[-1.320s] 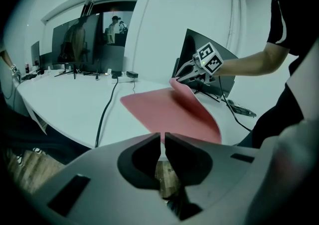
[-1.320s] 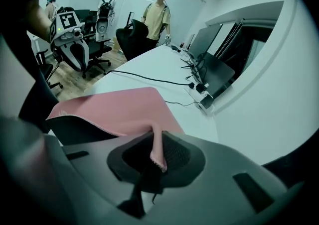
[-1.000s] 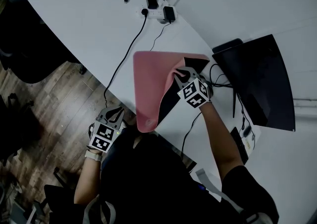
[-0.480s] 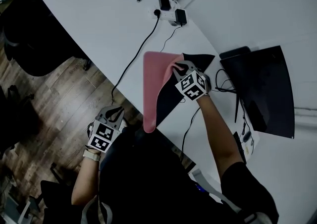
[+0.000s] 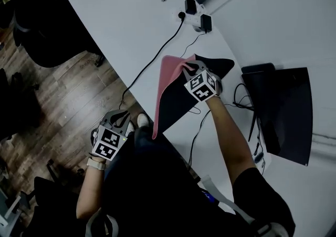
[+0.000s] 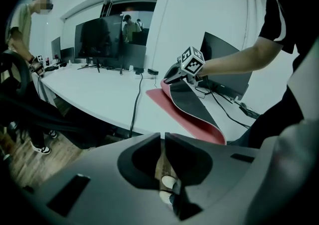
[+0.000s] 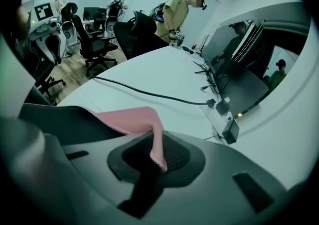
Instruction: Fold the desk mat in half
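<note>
As the right hand-held gripper (image 5: 187,70) pinches it, the desk mat (image 5: 173,106) curls.

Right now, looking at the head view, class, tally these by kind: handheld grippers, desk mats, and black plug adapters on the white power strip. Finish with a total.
grippers: 2 (left gripper, right gripper)
desk mat: 1
black plug adapters: 2
Total: 5
</note>
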Demonstrator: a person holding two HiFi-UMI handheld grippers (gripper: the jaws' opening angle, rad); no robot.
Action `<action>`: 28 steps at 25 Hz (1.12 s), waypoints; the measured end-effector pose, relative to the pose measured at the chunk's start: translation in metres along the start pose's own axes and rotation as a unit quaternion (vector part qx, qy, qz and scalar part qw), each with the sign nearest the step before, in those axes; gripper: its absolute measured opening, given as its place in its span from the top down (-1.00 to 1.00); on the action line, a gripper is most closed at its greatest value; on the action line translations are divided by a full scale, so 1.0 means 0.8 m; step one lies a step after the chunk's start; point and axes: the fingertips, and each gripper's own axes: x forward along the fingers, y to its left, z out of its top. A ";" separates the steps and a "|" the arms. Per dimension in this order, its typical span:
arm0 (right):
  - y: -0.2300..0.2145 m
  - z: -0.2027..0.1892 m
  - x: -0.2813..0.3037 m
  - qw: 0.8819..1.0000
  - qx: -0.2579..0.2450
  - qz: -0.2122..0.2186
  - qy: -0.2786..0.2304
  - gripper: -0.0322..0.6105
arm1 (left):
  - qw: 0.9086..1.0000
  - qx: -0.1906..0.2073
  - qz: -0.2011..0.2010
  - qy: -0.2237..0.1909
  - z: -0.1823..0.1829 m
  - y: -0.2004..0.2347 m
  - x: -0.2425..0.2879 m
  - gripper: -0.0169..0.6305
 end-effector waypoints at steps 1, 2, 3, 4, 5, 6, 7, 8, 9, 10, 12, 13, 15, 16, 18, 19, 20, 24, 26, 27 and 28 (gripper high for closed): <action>-0.001 0.002 0.004 1.000 -0.003 0.002 0.000 0.71 | 1.000 -0.005 0.004 -0.001 0.000 0.000 -0.001 0.84; -0.002 0.004 0.009 1.000 -0.007 0.004 0.000 0.71 | 1.000 -0.010 0.007 -0.003 0.001 0.001 -0.002 0.84; -0.003 0.006 0.013 1.000 -0.011 0.006 0.000 0.71 | 1.000 -0.015 0.011 -0.006 0.001 0.001 -0.003 0.84; -0.004 0.008 0.017 1.000 -0.013 0.008 0.000 0.71 | 1.000 -0.020 0.015 -0.005 0.000 0.002 -0.004 0.84; -0.005 0.009 0.022 1.000 -0.016 0.010 0.001 0.71 | 1.000 -0.023 0.020 -0.003 -0.003 0.003 -0.004 0.84; -0.006 0.011 0.026 1.000 -0.019 0.012 0.002 0.70 | 0.999 -0.027 0.024 0.000 -0.005 0.004 -0.004 0.84; -0.007 0.012 0.031 1.000 -0.023 0.013 0.004 0.70 | 0.999 -0.030 0.028 0.001 -0.007 0.005 -0.004 0.84; -0.007 0.013 0.035 0.999 -0.027 0.015 0.006 0.69 | 0.999 -0.033 0.031 0.000 -0.008 0.006 -0.004 0.84; -0.008 0.015 0.039 0.999 -0.032 0.016 0.008 0.69 | 0.999 -0.036 0.033 -0.001 -0.008 0.006 -0.004 0.84; -0.008 0.016 0.043 0.999 -0.035 0.018 0.008 0.68 | 0.999 -0.040 0.036 -0.002 -0.008 0.007 -0.004 0.84; -0.009 0.020 0.049 0.999 -0.042 0.019 0.009 0.67 | 0.998 -0.046 0.041 -0.002 -0.010 0.009 -0.005 0.84; -0.010 0.022 0.053 0.999 -0.045 0.020 0.010 0.66 | 0.998 -0.048 0.044 0.000 -0.011 0.010 -0.005 0.84; -0.010 0.028 0.059 0.998 -0.053 0.022 0.009 0.65 | 0.997 -0.052 0.052 0.004 -0.017 0.013 -0.006 0.84; -0.009 0.030 0.062 0.998 -0.058 0.023 0.008 0.64 | 0.997 -0.054 0.054 0.005 -0.018 0.013 -0.007 0.84; -0.009 0.034 0.067 0.998 -0.064 0.026 0.007 0.63 | 0.997 -0.057 0.056 0.005 -0.019 0.014 -0.008 0.84; -0.008 0.036 0.070 0.997 -0.067 0.027 0.006 0.62 | 0.997 -0.059 0.057 0.006 -0.020 0.014 -0.008 0.84; -0.008 0.038 0.073 0.997 -0.069 0.028 0.005 0.62 | 0.996 -0.061 0.058 0.006 -0.022 0.015 -0.008 0.84; -0.012 0.044 0.081 0.997 -0.075 0.029 -0.002 0.58 | 0.996 -0.067 0.060 0.006 -0.022 0.017 -0.008 0.84; -0.013 0.047 0.085 0.997 -0.078 0.030 -0.004 0.57 | 0.996 -0.069 0.063 0.008 -0.024 0.019 -0.009 0.84; -0.013 0.049 0.087 0.996 -0.079 0.031 -0.005 0.57 | 0.995 -0.070 0.064 0.009 -0.025 0.020 -0.009 0.84; -0.013 0.051 0.088 0.996 -0.080 0.033 -0.006 0.56 | 0.995 -0.070 0.065 0.009 -0.026 0.021 -0.009 0.84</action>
